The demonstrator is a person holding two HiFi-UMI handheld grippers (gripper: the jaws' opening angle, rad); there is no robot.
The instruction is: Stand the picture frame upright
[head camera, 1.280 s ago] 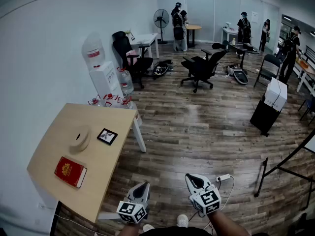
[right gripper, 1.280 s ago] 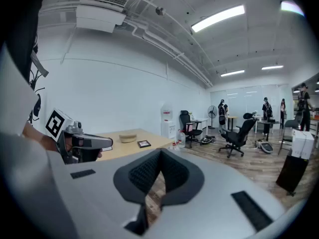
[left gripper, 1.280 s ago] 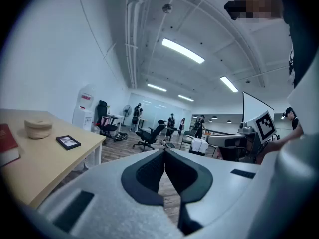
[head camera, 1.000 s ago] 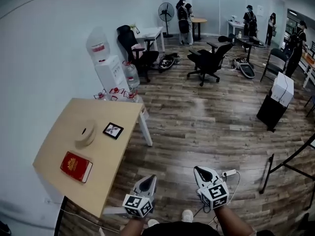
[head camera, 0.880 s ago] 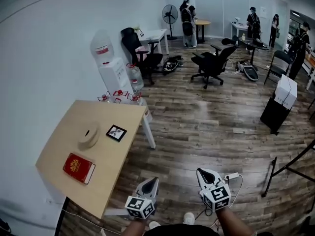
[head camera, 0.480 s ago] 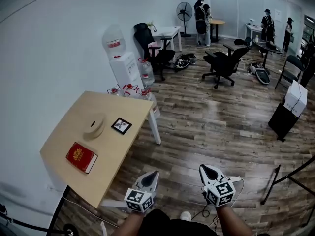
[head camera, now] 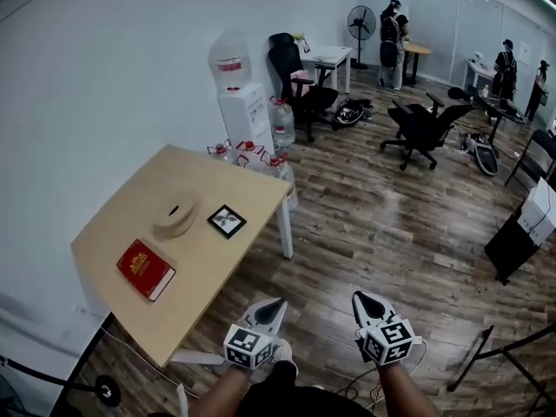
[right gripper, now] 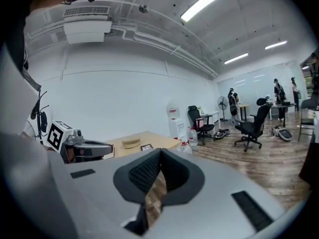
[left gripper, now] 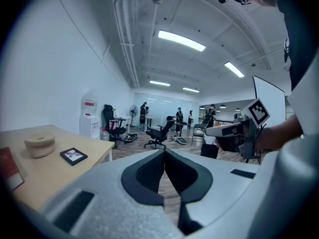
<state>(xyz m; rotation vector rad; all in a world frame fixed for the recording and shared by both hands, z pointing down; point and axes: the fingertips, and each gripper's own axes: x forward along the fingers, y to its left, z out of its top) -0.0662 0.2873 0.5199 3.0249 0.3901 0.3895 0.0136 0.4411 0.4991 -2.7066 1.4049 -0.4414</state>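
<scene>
A small black picture frame [head camera: 227, 221] lies flat on the light wooden table [head camera: 130, 307], near the table's right side; it also shows in the left gripper view [left gripper: 74, 156] and, tiny, in the right gripper view [right gripper: 146, 147]. My left gripper [head camera: 276, 303] and right gripper [head camera: 359, 299] hang over the floor, well short of the table. Both have their jaws shut, tips touching, with nothing between them. In the left gripper view the left gripper [left gripper: 164, 151] points past the table's corner, with the right gripper [left gripper: 209, 131] off to the side.
On the table are a red book [head camera: 145, 269] and a roll of tape [head camera: 176, 216]. A water dispenser [head camera: 242, 102] with spare bottles [head camera: 280, 122] stands behind the table. Office chairs [head camera: 421, 131], desks and several people fill the far room. A black stand [head camera: 512, 361] is at right.
The head view has swung left and come nearer the table, which now sits more central and larger. Both grippers keep their places low in view, still shut.
</scene>
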